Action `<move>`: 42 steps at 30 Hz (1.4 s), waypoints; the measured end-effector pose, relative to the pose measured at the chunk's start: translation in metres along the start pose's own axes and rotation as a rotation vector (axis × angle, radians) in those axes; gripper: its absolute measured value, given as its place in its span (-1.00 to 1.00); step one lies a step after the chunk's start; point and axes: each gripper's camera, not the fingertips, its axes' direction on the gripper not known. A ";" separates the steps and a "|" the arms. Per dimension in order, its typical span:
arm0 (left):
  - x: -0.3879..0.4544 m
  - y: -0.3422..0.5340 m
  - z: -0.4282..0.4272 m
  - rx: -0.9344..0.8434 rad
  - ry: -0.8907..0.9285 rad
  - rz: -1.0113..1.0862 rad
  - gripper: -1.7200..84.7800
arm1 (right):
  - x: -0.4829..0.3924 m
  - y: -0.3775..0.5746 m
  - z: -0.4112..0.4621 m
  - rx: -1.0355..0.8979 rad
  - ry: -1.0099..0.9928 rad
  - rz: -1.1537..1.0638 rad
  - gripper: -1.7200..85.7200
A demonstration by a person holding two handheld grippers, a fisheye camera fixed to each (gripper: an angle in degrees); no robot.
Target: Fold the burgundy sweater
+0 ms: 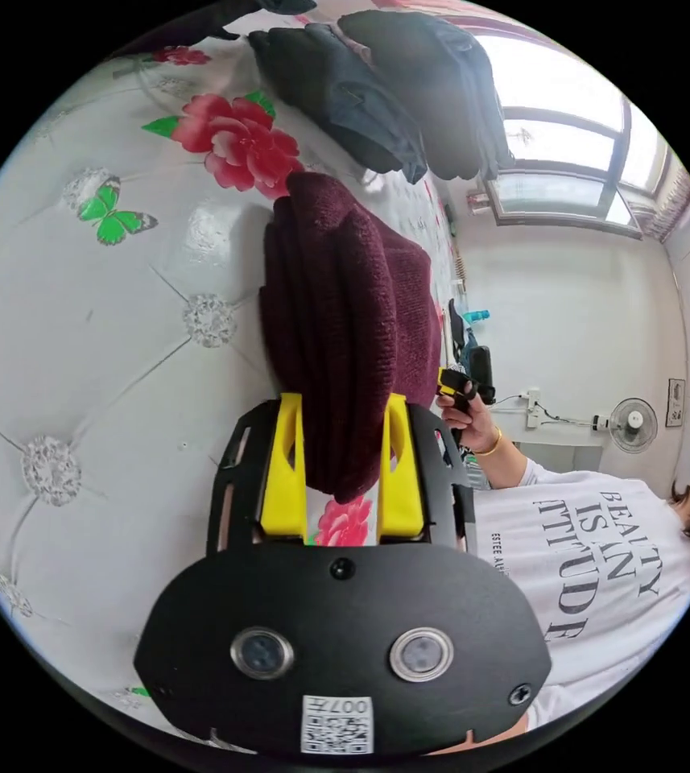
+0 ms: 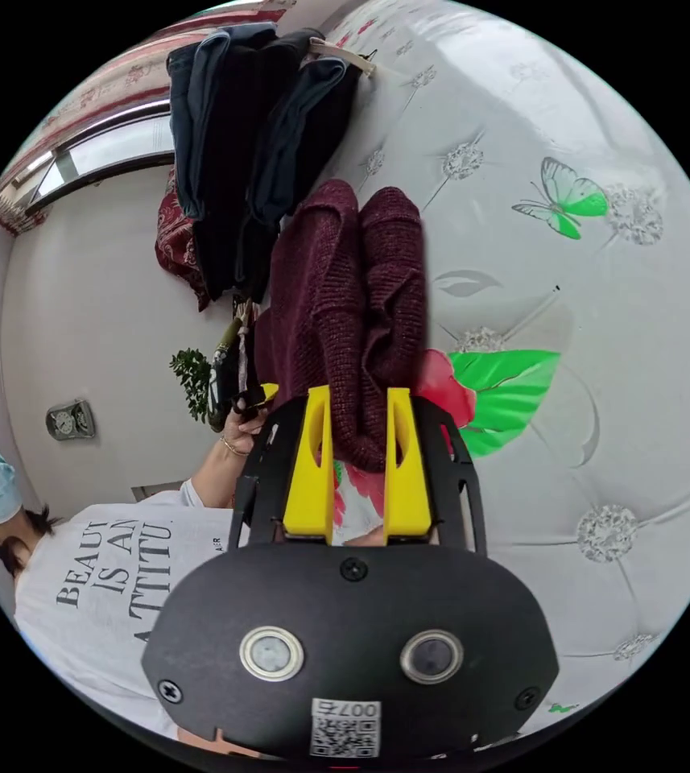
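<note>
**Folded sweater pinched at both ends over a tufted surface**

A white tufted surface (image 1: 79, 386) printed with red flowers, green leaves and butterflies spreads behind everything; whether it is a bed or a padded panel cannot be told. Dark clothes (image 1: 393, 88) lie piled at its far edge, near a window (image 1: 562, 161).

A person in a white printed shirt (image 1: 594, 555) stands at the side in both views.

The burgundy sweater (image 1: 353, 322) is bunched into thick folds against the surface, between the two cameras.

In the left gripper view, the left hand-held gripper (image 1: 343, 451) has its yellow jaws narrowed on one end of the folded sweater, both jaws pressing the knit. The person's hand (image 1: 469, 411) shows just beyond the sweater.

In the right gripper view, the right hand-held gripper (image 2: 358, 443) grips the sweater's other end the same way, knit squeezed between both jaws.
</note>
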 end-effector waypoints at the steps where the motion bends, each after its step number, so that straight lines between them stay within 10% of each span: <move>1: 0.007 0.001 -0.003 0.020 0.014 0.011 -0.70 | -0.007 0.000 -0.002 0.003 0.001 -0.004 -0.78; 20: 0.311 -0.173 -0.165 0.424 0.010 0.520 -0.69 | -0.383 -0.157 -0.133 0.432 -0.028 -0.666 -0.86; 26: 0.277 -0.169 -0.101 0.467 -0.347 0.360 -0.68 | -0.311 -0.174 -0.038 0.428 0.341 -0.526 -0.88; 35: 0.208 0.028 0.110 -0.075 -0.780 0.285 -0.74 | -0.113 0.045 0.145 -0.179 1.010 -0.305 -0.93; 42: 0.247 0.078 0.203 -0.253 -0.908 0.301 -0.75 | -0.119 0.084 0.165 -0.005 0.959 -0.212 -0.86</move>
